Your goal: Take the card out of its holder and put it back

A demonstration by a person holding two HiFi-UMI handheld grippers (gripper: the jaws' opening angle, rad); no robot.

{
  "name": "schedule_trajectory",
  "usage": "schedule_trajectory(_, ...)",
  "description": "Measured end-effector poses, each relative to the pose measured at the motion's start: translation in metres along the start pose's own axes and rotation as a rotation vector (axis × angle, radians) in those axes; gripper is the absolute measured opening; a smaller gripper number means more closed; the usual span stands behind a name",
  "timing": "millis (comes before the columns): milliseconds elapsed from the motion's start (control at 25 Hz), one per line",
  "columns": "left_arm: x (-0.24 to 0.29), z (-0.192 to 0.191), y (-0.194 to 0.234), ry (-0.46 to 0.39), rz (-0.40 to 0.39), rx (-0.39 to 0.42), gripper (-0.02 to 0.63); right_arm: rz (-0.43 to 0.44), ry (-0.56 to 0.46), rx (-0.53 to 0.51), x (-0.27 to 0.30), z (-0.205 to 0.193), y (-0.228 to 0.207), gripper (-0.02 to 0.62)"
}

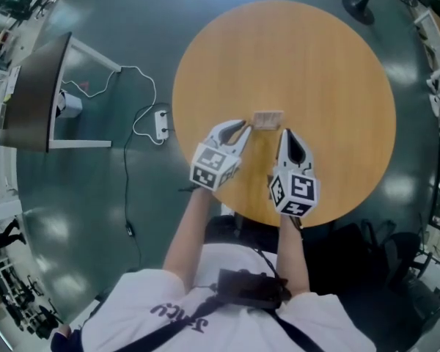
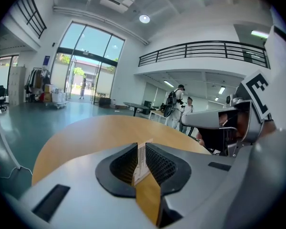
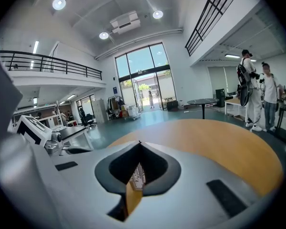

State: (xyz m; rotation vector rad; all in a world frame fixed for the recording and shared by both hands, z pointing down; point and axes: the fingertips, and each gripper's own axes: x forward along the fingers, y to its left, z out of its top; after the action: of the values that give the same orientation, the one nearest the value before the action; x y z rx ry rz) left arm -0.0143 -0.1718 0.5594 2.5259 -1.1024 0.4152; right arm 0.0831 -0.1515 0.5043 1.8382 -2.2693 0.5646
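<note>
A small pale card stands in its holder (image 1: 268, 119) near the middle of the round wooden table (image 1: 337, 72). My left gripper (image 1: 242, 129) reaches the holder's left end. In the left gripper view its jaws stand a narrow slit apart, and the printed card (image 2: 142, 160) sits in that slit, with the pads not clearly pressing on it. My right gripper (image 1: 285, 133) points at the holder's right end. In the right gripper view its fingertips (image 3: 139, 143) meet, and a strip of printed card (image 3: 138, 174) shows in the hollow behind them. Whether they pinch it I cannot tell.
The table's near edge (image 1: 257, 215) lies just under both grippers. On the floor to the left are a power strip with cables (image 1: 161, 123) and a dark desk (image 1: 37, 94). Two people (image 3: 257, 89) stand beyond the table's far side.
</note>
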Motion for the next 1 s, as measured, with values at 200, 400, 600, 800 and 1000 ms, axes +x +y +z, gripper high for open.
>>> schedule_trajectory(200, 0.01, -0.015, 0.01, 0.059, -0.026, 0.027, 0.084, -0.01, 0.035, 0.018, 0.008, -0.013, -0.012, 0.021)
schedule_trajectory(400, 0.019, -0.024, 0.018, 0.124, -0.075, 0.069, 0.124, -0.014, 0.049, 0.036, 0.016, -0.018, -0.02, 0.021)
schedule_trajectory(600, 0.029, -0.026, 0.006, 0.168, -0.184, 0.126, 0.246, -0.005, 0.056, 0.059, 0.018, -0.017, -0.026, 0.021)
schedule_trajectory(800, 0.048, -0.023, -0.014, 0.187, -0.32, 0.176, 0.29, -0.009, 0.057, 0.071, 0.02, -0.015, -0.036, 0.021)
schedule_trajectory(1000, 0.072, -0.022, -0.022, 0.192, -0.393, 0.216, 0.29, -0.006, 0.065, 0.074, 0.021, -0.018, -0.04, 0.021)
